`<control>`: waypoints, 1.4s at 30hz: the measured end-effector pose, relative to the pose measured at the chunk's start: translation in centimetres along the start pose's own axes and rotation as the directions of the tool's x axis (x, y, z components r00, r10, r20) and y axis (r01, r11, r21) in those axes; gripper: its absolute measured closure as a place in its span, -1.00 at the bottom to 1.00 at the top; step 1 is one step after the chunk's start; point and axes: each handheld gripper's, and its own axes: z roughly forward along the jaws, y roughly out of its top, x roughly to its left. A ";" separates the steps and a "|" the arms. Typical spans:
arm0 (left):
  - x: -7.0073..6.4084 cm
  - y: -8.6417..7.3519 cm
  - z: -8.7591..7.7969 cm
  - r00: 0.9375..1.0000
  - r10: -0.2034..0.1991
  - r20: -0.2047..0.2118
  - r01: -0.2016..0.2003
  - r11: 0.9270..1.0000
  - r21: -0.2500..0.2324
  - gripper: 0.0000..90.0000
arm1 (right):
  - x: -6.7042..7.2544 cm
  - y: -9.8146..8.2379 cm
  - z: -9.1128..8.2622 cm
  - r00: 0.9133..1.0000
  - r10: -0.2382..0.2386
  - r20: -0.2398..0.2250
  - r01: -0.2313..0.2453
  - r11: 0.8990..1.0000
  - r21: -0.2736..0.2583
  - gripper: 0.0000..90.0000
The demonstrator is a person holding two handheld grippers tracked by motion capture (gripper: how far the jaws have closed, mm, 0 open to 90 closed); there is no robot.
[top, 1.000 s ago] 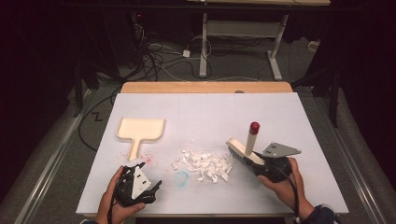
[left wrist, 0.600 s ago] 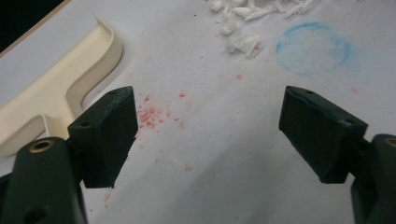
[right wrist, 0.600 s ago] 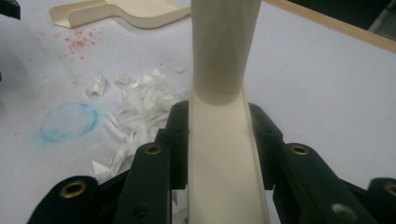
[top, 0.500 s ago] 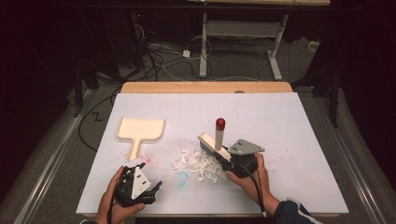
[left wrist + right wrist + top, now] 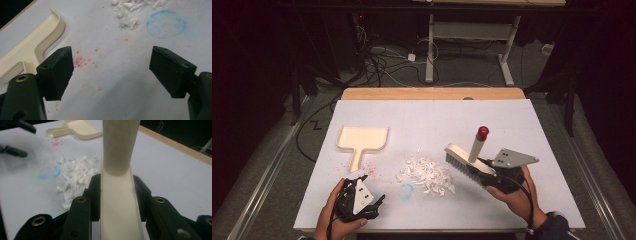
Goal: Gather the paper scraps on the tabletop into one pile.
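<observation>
Smooth cream plastic dustpan [image 5: 362, 140] and brush [image 5: 467, 159] – matt white table covering [image 5: 432, 120], wooden edge [image 5: 432, 93] – torn white paper scraps [image 5: 428, 175].

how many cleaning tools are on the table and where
2. A cream dustpan lies flat at the table's left, ungripped, ahead of the open left hand-held gripper. A brush sits right of the white scraps, clamped in the right hand-held gripper.

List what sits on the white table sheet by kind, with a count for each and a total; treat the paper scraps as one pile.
Cream dustpan: 1
Cream brush with red-tipped handle, clamped in the right tongs: 1
Pile of white paper scraps: 1
Hand-held tongs, counting the open left tongs: 2
Total: 5
</observation>
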 end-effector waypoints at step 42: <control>0.6 0.0 0.0 1.000 -0.022 0.005 0.022 1.000 -0.007 -0.59 | 2.2 1.9 0.1 0.988 -0.140 -0.058 0.137 0.989 -0.060 0.51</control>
